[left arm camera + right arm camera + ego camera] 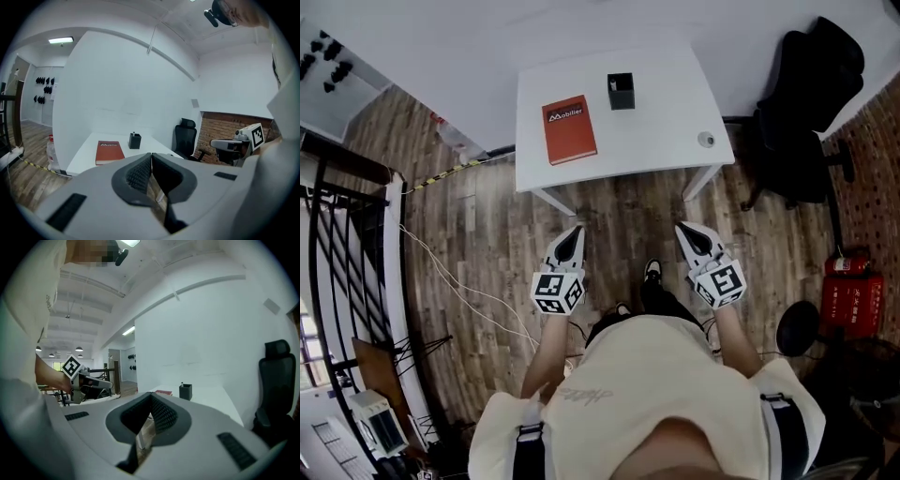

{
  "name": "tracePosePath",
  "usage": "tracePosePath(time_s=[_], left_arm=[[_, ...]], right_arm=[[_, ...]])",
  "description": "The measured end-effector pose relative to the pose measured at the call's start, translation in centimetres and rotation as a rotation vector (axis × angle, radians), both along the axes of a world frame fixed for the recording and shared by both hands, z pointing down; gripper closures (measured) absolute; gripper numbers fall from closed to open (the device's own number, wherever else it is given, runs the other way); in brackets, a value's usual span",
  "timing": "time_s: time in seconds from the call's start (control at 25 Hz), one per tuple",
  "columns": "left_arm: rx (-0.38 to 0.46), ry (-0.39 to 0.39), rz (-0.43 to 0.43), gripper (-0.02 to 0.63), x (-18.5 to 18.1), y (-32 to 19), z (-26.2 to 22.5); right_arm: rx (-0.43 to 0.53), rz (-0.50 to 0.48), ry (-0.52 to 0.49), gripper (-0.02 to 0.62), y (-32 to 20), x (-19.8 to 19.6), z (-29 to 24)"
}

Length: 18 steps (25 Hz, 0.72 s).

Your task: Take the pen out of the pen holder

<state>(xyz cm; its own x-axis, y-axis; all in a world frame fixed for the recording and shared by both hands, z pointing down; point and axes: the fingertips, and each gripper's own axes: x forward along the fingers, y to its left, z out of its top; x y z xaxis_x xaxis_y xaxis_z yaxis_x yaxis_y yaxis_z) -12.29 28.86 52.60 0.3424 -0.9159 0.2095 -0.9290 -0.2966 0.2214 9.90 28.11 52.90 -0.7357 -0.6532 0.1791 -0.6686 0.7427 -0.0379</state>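
A black pen holder (621, 91) stands near the far edge of a white table (656, 122). The tip of a pen (133, 133) sticks up out of it. My left gripper (576, 229) and right gripper (682, 227) hover side by side above the wooden floor, short of the table's near edge, both pointing at the table. In the left gripper view, the left gripper (151, 154) has its jaws together with nothing between them, and the pen holder (135, 141) is far ahead. The right gripper (151, 393) also looks shut and empty, with the pen holder (185, 392) well beyond it.
A red book (569, 129) lies on the table left of the holder, and a small round object (705, 139) sits at the near right corner. A black office chair (811, 112) stands right of the table. A red fire extinguisher (853, 291) is at far right. A white cable (459, 281) crosses the floor at left.
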Motion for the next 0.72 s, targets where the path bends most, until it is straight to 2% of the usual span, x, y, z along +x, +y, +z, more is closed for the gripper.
tracePosePath(time_s=[0.16, 0.4, 0.72], left_arm=[[0.016, -0.028, -0.005, 0.586, 1.1, -3.8, -1.3], [0.048, -0.038, -0.037, 0.586, 2.3, -7.8, -3.1], [-0.02, -0.03, -0.124, 0.586, 1.0, -8.7, -0.8]], right_arm=[[0.026, -0.021, -0.021, 0.588, -4.0, 0.7, -0.8], [-0.008, -0.061, -0.038, 0.588, -8.4, 2.3, 0.3], [-0.03, -0.131, -0.029, 0.588, -11.9, 0.7, 0.8]])
